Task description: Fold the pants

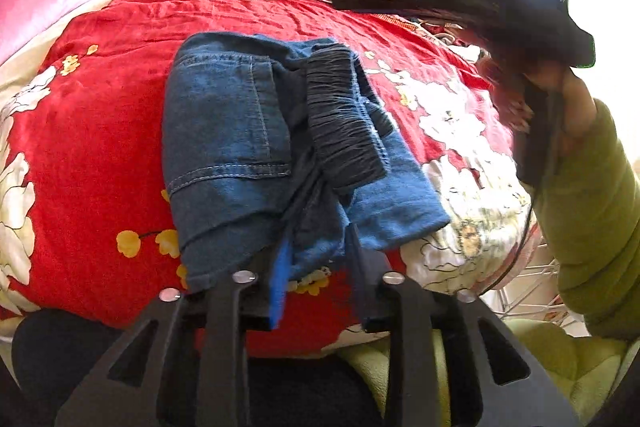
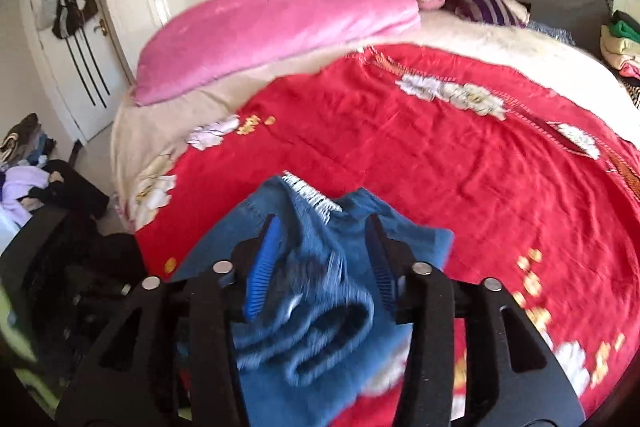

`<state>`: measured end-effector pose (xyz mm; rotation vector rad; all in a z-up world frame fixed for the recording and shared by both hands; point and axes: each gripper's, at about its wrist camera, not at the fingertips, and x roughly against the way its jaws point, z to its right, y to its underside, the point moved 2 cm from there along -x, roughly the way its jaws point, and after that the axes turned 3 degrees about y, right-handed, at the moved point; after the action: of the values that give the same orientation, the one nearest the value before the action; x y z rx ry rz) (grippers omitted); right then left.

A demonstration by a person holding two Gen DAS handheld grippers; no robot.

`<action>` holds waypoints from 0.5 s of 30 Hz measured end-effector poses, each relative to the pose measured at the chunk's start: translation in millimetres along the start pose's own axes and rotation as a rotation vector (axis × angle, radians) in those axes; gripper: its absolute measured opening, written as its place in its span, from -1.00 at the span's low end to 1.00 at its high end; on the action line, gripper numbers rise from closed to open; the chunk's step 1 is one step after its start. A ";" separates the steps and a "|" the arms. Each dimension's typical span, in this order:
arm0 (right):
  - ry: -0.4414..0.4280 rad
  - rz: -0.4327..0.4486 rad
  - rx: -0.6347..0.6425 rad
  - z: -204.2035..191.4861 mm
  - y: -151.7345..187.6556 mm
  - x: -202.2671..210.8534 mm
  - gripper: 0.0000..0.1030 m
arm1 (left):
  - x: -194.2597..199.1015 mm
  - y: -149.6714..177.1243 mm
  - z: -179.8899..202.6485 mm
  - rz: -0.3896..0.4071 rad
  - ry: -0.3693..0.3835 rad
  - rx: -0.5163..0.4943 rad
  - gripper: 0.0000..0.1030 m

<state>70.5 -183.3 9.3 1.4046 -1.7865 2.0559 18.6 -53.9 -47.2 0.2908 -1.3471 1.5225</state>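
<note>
Pants [image 1: 256,147] lying folded on bed [image 1: 100,147]; left gripper [image 1: 316,259] and right gripper [image 2: 320,251], fingers wide, releasing. Next, prob: tidy fold w/ a press.

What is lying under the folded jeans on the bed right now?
The jeans rest directly on the red floral bedspread, which shows all around them. Whether anything else lies beneath cannot be seen; the denim covers that patch. The dark elastic waistband lies on top.
</note>
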 end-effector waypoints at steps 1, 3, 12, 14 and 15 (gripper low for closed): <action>0.000 0.010 0.003 -1.1 4.1 8.0 -0.18 | 3.7 -0.5 1.9 0.006 -0.002 -0.003 -0.38; -0.008 0.027 0.008 -4.8 14.0 23.4 -0.08 | 10.9 -2.2 5.6 0.022 -0.017 -0.015 -0.32; 0.057 0.045 0.040 -11.8 48.4 64.8 0.20 | 32.5 -10.8 11.6 0.072 -0.087 -0.023 -0.05; 0.065 0.053 0.054 -16.0 53.7 71.3 0.26 | 37.6 -12.5 10.1 0.082 -0.097 -0.019 -0.01; 0.071 0.057 0.063 -18.1 55.9 73.8 0.27 | 39.7 -13.5 9.5 0.087 -0.105 -0.016 0.03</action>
<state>-15.1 -221.9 17.9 1.2928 -1.7693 2.1796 8.0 -43.4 -6.8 0.3097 -1.4704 1.5860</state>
